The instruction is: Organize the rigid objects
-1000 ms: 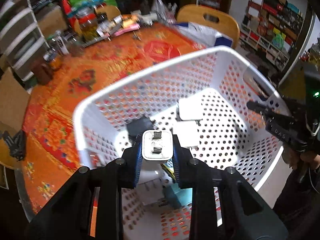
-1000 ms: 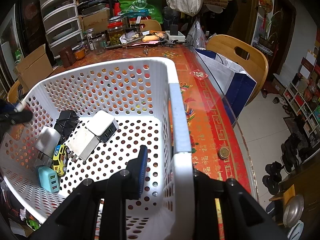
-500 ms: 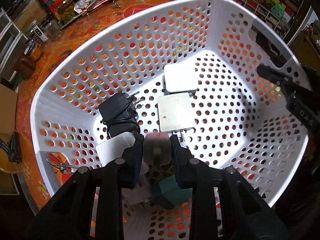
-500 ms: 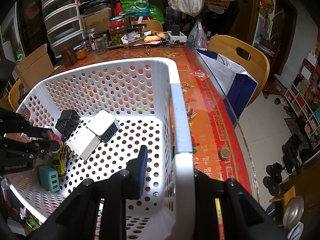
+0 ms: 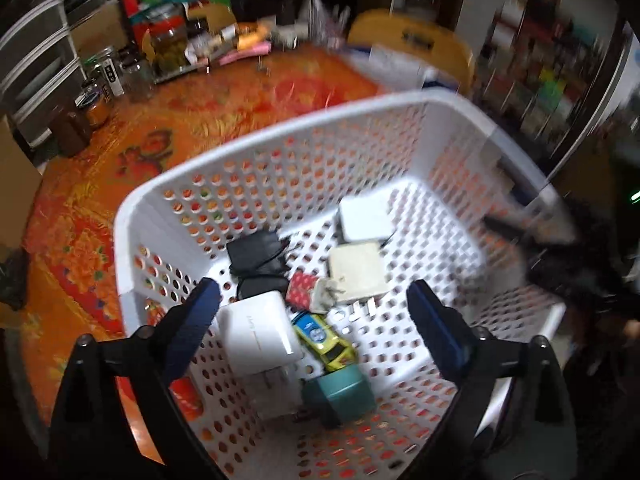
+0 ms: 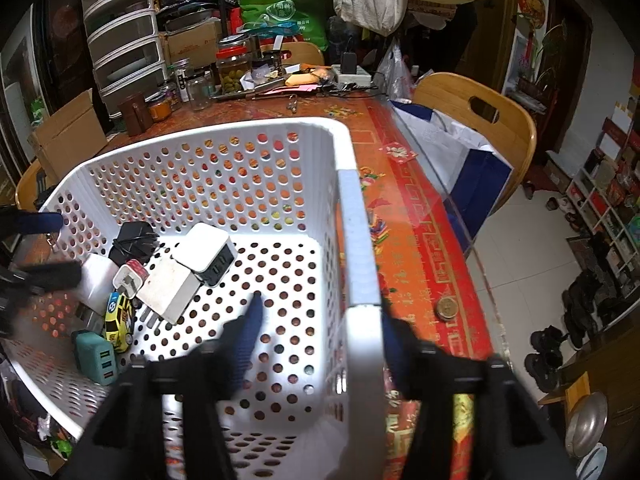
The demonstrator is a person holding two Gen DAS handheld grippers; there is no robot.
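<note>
Left gripper (image 5: 312, 312) is hanging above the white perforated basket (image 5: 280, 140) with fingers spread wide and holding nothing; half a second ago they were pinching the small red-and-white charger (image 5: 310, 292), which is now lying among the other adapters beside the yellow toy car (image 5: 324, 342). Right gripper (image 6: 320, 316) is straddling the basket's near wall (image 6: 356, 240); its fingers appear wider apart than before, possibly no longer gripping, though blur is obscuring contact.
</note>
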